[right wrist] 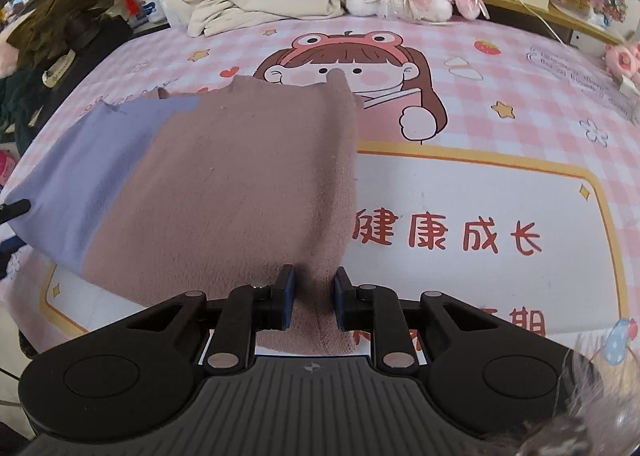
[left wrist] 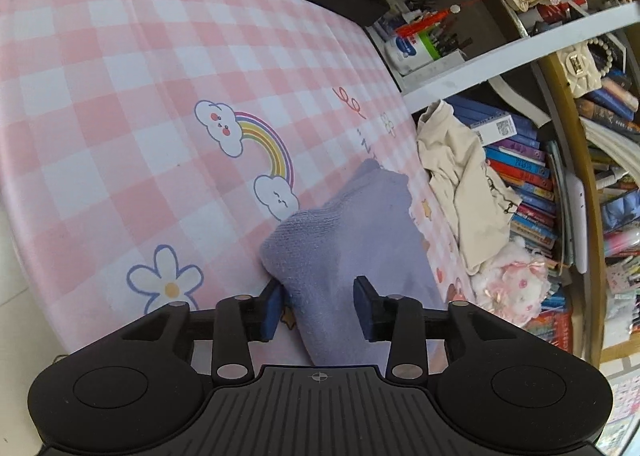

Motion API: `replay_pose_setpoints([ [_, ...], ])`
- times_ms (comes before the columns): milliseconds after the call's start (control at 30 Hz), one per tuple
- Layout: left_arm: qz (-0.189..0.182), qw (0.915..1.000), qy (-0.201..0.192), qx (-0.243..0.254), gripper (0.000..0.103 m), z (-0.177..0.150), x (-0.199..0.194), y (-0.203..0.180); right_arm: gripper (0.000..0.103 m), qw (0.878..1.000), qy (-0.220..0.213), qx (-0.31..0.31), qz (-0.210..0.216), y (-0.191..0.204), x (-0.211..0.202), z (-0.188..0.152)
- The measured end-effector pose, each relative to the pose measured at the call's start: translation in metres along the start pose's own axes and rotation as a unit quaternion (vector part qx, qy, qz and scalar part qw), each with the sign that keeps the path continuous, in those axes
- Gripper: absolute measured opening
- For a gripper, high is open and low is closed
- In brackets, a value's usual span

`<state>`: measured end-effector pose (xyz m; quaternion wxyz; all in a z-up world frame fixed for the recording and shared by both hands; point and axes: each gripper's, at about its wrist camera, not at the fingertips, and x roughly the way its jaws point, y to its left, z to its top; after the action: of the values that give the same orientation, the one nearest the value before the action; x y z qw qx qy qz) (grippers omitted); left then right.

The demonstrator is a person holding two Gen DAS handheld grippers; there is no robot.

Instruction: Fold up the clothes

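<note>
A pink checked mat (left wrist: 120,56) was seen beside cluttered shelves (left wrist: 520,56). The left gripper (left wrist: 320,304) was angled down, jaws parted around a purple sock (left wrist: 340,240) (not pressed). The right gripper (right wrist: 314,296) was clamped on the brown sock (right wrist: 240,184).

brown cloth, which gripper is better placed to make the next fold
Right. The right gripper is pinched on the brown cloth; the left gripper is open around the purple cloth.

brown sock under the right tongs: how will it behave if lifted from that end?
Probably floppy: the brown sock lies flat and creased on the mat, so the free end should droop. Likely light, being thin knit. Its fuzzy surface should grip the pads rather than slip, and it may drag the purple sock beneath it.
</note>
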<state>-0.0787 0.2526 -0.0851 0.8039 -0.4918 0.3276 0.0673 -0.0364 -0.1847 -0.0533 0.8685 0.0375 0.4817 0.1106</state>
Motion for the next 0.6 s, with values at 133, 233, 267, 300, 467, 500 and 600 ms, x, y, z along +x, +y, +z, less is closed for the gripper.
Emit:
replay_pose_setpoints([
  [133,0.000,0.9999,-0.008,0.010,0.038,0.001,0.005,-0.006,0.021,1.000,0.003,0.008,0.008,-0.001,0.002,0.001],
  [233,-0.001,0.9999,-0.007,0.009,0.038,0.004,0.010,-0.008,0.022,1.000,0.004,0.007,0.010,0.003,0.004,0.002],
  [267,-0.002,0.9999,-0.006,0.009,0.038,0.005,0.011,-0.009,0.022,1.000,0.004,0.005,0.011,0.005,0.005,0.003],
  [300,-0.004,0.9999,-0.006,0.008,0.038,0.007,0.013,-0.009,0.022,1.000,0.004,0.002,0.011,0.007,0.006,0.003],
  [467,-0.028,0.9990,-0.013,-0.033,0.038,0.018,0.022,0.001,0.023,1.000,0.004,-0.007,0.010,0.011,0.010,0.004],
  [500,-0.030,0.9989,-0.012,-0.035,0.038,0.020,0.023,0.001,0.024,1.000,0.004,-0.007,0.007,0.011,0.011,0.004],
  [600,-0.028,0.9992,-0.013,-0.026,0.036,0.023,0.028,-0.003,0.030,1.000,0.005,-0.004,0.001,0.010,0.011,0.004],
])
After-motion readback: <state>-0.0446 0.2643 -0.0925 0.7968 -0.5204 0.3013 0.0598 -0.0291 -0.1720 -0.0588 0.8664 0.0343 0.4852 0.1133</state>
